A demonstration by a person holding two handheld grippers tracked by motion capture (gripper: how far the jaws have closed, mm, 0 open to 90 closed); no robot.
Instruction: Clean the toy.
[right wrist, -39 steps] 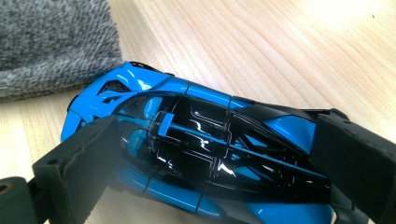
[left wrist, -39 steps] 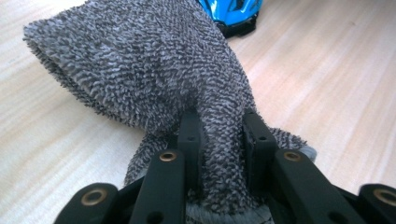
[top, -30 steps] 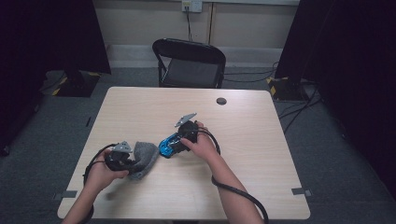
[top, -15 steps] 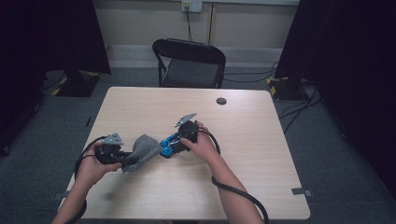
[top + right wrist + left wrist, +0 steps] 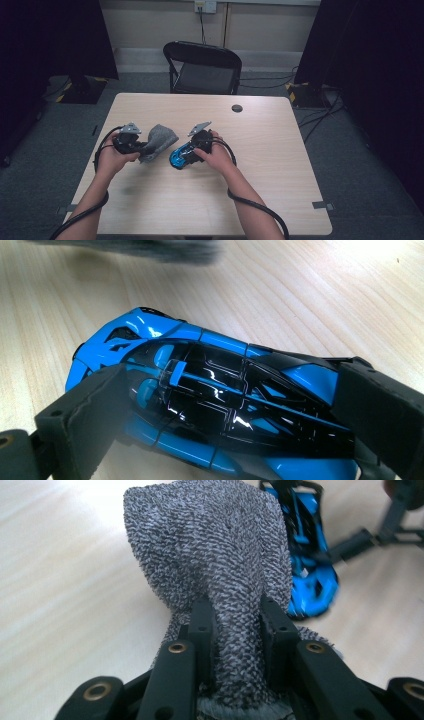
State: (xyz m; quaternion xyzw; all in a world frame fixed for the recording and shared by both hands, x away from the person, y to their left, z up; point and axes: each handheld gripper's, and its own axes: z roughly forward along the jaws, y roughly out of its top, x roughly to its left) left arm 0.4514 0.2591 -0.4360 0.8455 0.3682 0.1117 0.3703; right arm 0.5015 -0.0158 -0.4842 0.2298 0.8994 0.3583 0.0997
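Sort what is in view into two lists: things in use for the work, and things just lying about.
In use:
- grey knitted cloth, pinched by the left gripper
- glossy blue and black toy car, held on the table by the right gripper

Lying about:
- small round black disc near the table's far edge
- black folding chair beyond the light wooden table

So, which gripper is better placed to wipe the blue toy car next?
Likely the left gripper: it grips the grey cloth beside the blue toy car, while the right gripper holds the car.
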